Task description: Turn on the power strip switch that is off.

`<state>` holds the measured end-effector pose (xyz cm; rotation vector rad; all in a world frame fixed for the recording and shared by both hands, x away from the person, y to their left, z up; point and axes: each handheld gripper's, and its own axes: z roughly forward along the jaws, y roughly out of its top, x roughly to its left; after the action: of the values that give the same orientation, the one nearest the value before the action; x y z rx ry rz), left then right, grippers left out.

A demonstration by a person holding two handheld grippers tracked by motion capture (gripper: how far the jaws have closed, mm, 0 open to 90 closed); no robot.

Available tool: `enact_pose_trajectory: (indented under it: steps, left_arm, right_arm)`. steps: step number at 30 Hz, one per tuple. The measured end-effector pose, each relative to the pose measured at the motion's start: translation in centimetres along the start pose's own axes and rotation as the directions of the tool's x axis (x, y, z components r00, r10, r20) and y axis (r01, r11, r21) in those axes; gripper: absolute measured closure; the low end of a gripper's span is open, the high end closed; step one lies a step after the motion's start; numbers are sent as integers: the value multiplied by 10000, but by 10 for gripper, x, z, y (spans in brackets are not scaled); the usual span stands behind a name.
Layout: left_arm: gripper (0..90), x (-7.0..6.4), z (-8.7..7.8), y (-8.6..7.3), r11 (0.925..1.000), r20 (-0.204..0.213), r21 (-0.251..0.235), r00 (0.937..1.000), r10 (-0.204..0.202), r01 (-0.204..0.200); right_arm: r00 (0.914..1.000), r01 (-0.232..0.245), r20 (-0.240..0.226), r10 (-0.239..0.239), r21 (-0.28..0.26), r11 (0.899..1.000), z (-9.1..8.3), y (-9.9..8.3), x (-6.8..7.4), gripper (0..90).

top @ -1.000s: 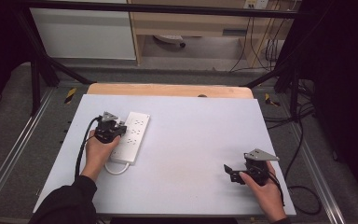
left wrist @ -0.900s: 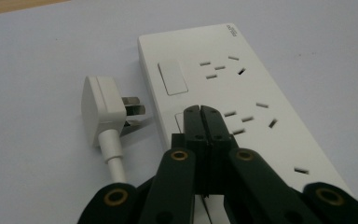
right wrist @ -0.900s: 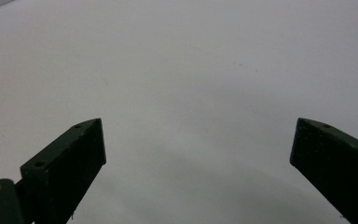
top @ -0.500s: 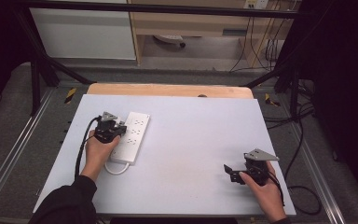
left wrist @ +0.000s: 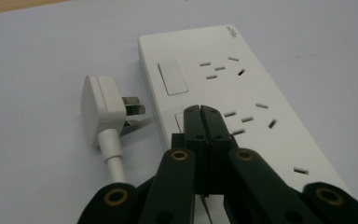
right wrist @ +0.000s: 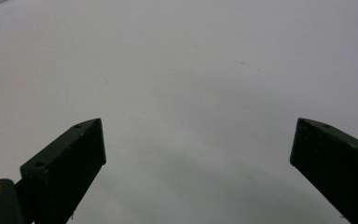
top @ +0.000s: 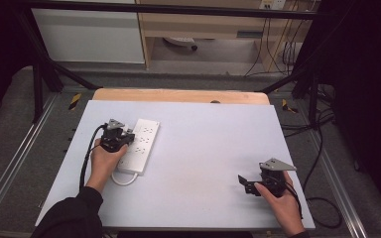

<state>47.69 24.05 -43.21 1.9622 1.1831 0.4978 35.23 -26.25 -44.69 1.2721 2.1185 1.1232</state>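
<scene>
Apparently the step is pressing a switch: the left gripper [left wrist: 200,116], its fingers closed together on nothing, rests its tip on the white power strip [left wrist: 242,93] at the nearer rocker switch. Left of the fingers lies the unplugged white plug [left wrist: 103,109]. Next likely means gripping that plug. The right gripper [top: 252,184] hovers, fingers apart, above bare tabletop [top: 203,148].

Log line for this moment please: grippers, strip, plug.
left gripper: shut, tips over strip's switch | right gripper: open, over bare table | strip: flat | plug: unplugged, beside strip
</scene>
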Motion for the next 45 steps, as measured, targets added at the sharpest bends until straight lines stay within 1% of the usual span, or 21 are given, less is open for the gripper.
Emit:
enact_pose_trajectory:
  steps: [5, 7, 10, 11, 15, 19, 25, 31, 36, 38, 39, 40, 41, 45]
  left_arm:
    - [900, 0, 0, -1, 10000, -16, -43, 10000, 43, -43]
    - [900, 0, 0, -1, 10000, -8, -10, 10000, 41, -41]
    - [900, 0, 0, -2, 9999, 46, 73, 10000, 69, -69]
    - [900, 0, 0, -2, 9999, 47, 79, 10000, 83, -84]
    - [900, -1, 0, -1, 9997, 9, 124, 9998, 212, -212]
    - [900, 0, 1, -1, 10000, 35, 42, 10000, 89, -90]
    - [900, 0, 1, -1, 10000, 61, 54, 10000, 38, -38]
    - [900, 1, 1, -1, 9999, 122, 42, 9998, -164, 163]
    - [900, 0, 1, -1, 9998, 167, 49, 9997, -167, 166]
    - [900, 0, 2, -1, 9997, 213, 49, 9995, -227, 226]
    - [900, 0, 2, -1, 9995, 266, 46, 9991, -327, 326]
    - [900, 2, 2, -1, 9981, 475, 3, 9970, -618, 619]
    - [900, 2, 2, -1, 9981, 475, 3, 9970, -618, 619]
    - [900, 3, 4, 0, 9950, 650, -24, 9929, -993, 997]
  right_arm:
    - [10000, -2, 34, 2, -21, 10000, 0, 0, 0, 36]
    - [10000, -44, 30, 44, -14, 10000, 0, 0, 0, 36]
    - [10000, 17, 28, -17, -5, 10000, 0, 0, 0, 36]
    - [10000, -40, 5, 40, 0, 10000, 0, 0, 0, 37]
    - [10000, 4, 6, -4, 14, 10000, 0, 0, 0, 36]
    - [10000, -26, 12, 26, 24, 10000, 0, 0, 0, 36]
    - [10000, -23, -14, 23, 25, 10000, 0, 0, 0, 36]
    - [10000, -34, -7, 34, 4, 10000, 0, 0, 0, 36]
    - [10000, -54, -14, 54, 13, 10000, 0, 0, 0, 37]
    - [10000, 8, 1, -8, -2, 10000, 0, 0, 0, 36]
    - [10000, 8, 1, -8, -2, 10000, 0, 0, 0, 36]
    - [10000, 9, 6, -9, -7, 10000, 0, 0, 0, 36]
    - [10000, -25, 6, 25, 3, 10000, 0, 0, 0, 36]
    - [10000, -4, 8, 4, -23, 10000, 0, 0, -1, 36]
